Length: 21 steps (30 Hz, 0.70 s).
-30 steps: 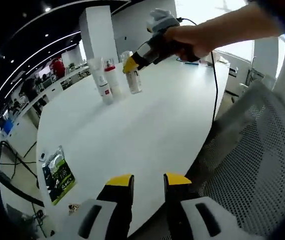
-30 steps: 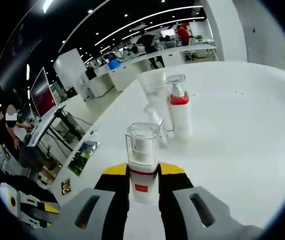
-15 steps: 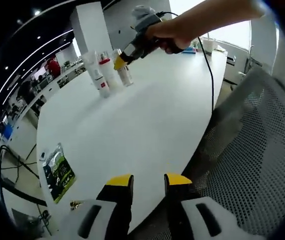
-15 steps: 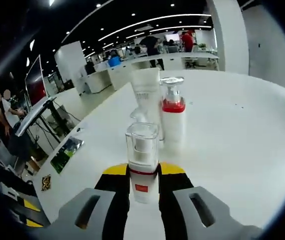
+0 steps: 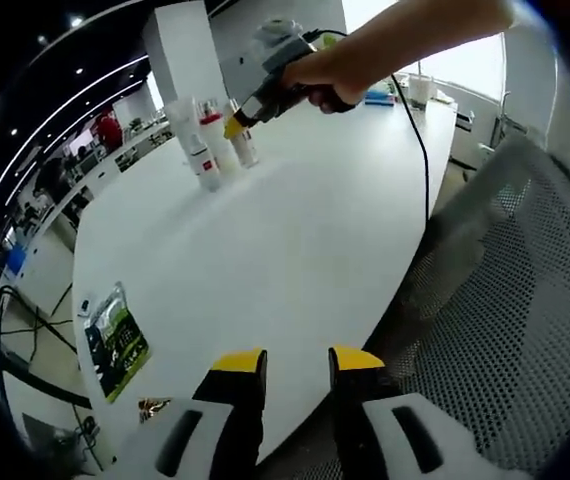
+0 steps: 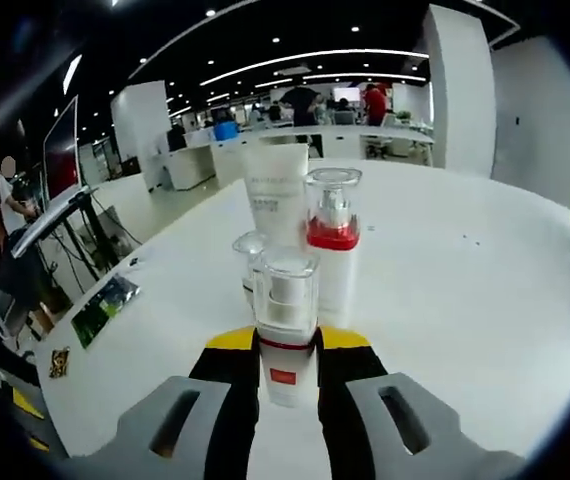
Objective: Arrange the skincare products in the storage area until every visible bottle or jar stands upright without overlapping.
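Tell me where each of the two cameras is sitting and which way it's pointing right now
Left gripper view: rides the left claw, low at the table edge, facing across it toward the bottles; the person's arm and right claw show.
Right gripper view: rides the right claw, facing the red-collared pump bottle and white tube, gripping a clear-capped bottle.
Shared: the table and bottle cluster.

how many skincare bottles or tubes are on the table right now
4: a clear-capped bottle held in the right tool, a red-collared pump bottle, a white tube behind, and a small bottle partly hidden.
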Each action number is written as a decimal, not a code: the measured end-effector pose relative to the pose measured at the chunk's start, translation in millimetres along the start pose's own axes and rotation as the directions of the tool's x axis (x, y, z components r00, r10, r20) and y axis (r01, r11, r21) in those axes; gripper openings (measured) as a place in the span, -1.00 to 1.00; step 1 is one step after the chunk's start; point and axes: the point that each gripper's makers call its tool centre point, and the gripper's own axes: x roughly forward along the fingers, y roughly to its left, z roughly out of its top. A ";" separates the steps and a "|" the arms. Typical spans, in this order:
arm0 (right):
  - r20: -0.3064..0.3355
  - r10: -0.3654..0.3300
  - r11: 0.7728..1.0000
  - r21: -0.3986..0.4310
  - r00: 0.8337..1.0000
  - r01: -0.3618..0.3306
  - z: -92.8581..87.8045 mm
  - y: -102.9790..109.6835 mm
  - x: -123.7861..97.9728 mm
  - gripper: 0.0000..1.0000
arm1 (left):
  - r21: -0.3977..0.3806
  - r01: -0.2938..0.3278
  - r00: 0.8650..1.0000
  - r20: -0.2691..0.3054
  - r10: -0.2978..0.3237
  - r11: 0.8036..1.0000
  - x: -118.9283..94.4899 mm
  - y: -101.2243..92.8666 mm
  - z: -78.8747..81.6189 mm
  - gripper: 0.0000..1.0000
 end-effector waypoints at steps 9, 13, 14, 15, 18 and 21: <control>0.021 -0.027 0.999 -0.016 0.999 0.028 -4.2 -5.9 13.6 -0.63 | -0.004 -0.011 1.000 -0.004 0.011 1.000 0.5 2.8 -1.4 -0.45; 0.021 -0.019 0.999 -0.029 1.000 0.020 -5.7 -6.2 20.7 -0.63 | -0.001 -0.007 1.000 -0.008 0.007 1.000 1.2 1.8 -2.2 -0.45; 0.026 -0.015 0.999 -0.029 1.000 0.016 -5.2 -5.7 21.1 -0.63 | -0.001 -0.007 1.000 -0.012 0.007 1.000 1.4 2.0 -3.0 -0.45; 0.037 -0.009 1.000 -0.025 0.999 0.010 -3.2 -4.4 22.1 -0.63 | 0.004 -0.010 1.000 -0.020 0.010 1.000 1.6 2.9 -4.5 -0.45; 0.049 -0.011 0.999 -0.030 0.999 0.013 -2.2 -5.0 26.2 -0.63 | 0.003 -0.014 1.000 -0.026 0.014 1.000 1.6 3.9 -5.3 -0.45; 0.052 -0.014 0.999 -0.036 0.999 0.016 -3.0 -5.8 29.5 -0.63 | 0.005 -0.012 0.999 -0.030 0.012 1.000 2.0 3.5 -6.3 -0.45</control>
